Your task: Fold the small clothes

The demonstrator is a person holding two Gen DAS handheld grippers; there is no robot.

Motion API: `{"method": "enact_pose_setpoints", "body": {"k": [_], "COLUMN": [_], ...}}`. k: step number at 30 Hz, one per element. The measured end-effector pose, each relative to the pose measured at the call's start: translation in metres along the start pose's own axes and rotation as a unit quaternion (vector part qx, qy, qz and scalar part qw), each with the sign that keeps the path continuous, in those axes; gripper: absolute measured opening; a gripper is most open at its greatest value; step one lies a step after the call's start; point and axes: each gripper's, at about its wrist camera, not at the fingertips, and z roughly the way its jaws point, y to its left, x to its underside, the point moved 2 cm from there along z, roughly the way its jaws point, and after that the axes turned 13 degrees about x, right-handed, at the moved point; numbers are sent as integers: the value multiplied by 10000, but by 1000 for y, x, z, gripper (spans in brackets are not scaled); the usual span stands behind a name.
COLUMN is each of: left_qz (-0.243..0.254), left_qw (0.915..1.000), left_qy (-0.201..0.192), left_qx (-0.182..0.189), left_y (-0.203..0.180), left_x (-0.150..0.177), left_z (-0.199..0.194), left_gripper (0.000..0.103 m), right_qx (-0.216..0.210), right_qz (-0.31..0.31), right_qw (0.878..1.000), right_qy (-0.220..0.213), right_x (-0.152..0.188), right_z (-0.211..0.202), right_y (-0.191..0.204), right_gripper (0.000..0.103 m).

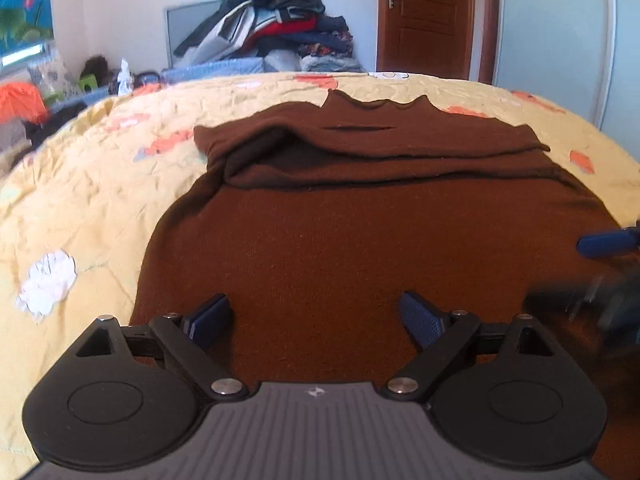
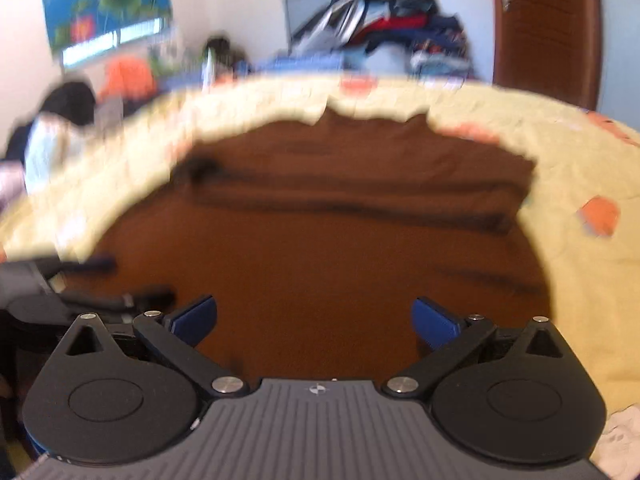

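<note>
At six o'clock, left gripper (image 1: 316,320) and right gripper (image 2: 314,320) hover, jaws wide, nothing held. Ahead at twelve, brown sweater (image 1: 360,232) flat on yellow bedspread (image 1: 80,184), sleeves folded across. Next, probably: grasp hem, fold toward collar.

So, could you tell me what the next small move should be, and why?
Probably lower both grippers onto the near hem of the sweater and pinch it: the sleeves already lie folded across it, and the left gripper and right gripper hang open, empty, above it.
</note>
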Motion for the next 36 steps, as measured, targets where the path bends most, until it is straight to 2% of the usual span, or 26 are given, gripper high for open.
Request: {"method": "enact_pose_setpoints", "body": {"k": [1,2,5,8,11,15,16,17,18,20,21,23,26,28,30,32,33,35,36], "left_qz": [1,8,10,7,11,29,22,24,58,316,440,387,424,380,548,861,846,688,729], "left_qw": [10000,10000,10000,10000,10000,10000,9999,9998,9998,9992,9987,9987,9986,9984,9969,9942,9947,9949,9949], "left_qy": [-7,-27,-29,-26,-18,19,64,138,195,178,87,58,288,339,183,395,151,67,111], "left_qx": [15,49,39,1,-15,-69,-124,-130,-36,187,243,329,125,250,539,515,561,738,695], "left_y": [2,3,4,1,-3,-4,-6,-8,-11,-14,-13,-4,-5,-14,-26,-36,-32,-16,-11], "left_x": [1,3,4,3,2,1,1,2,6,23,32,43,40,34,34,43,49,58,59], "left_z": [-2,-4,-5,-3,-2,-1,-4,-8,-14,-29,-36,-49,-59,-62,-63,-53,-56,-63,-69], "left_gripper": [95,95,96,97,97,97,97,97,97,97,97,97,97,97,97,98,98,98,98], "right_qx": [158,-9,83,240,498,-110,-144,9,39,-100,22,15,104,184,-138,-301,-254,-363,-448], "right_qz": [-431,-228,-142,-90,95,124,-12,-289,-557,-358,-425,-325,-338,-219,-270,-480,-658,-762,-700], "right_qw": [9981,9993,9995,9995,9987,9999,9999,9996,9978,9990,9988,9992,9994,9994,9995,9984,9974,9963,9961], "right_qy": [-410,-305,-287,-169,55,-15,51,-33,-348,-253,-245,-214,64,202,-16,5,138,-188,-281], "right_x": [12,13,21,25,18,22,26,33,41,45,47,53,46,34,27,30,37,56,63], "right_z": [-5,-7,-18,-23,-29,-34,-31,-31,-37,-40,-43,-48,-51,-57,-64,-63,-57,-59,-62], "right_y": [4,-5,-30,-46,-41,-14,-7,0,4,-12,-19,-34,-38,-29,-13,3,9,2,-8], "right_gripper": [103,103,103,103,103,103,103,103,103,103,103,103,103,103,103,103,103,103,103]}}
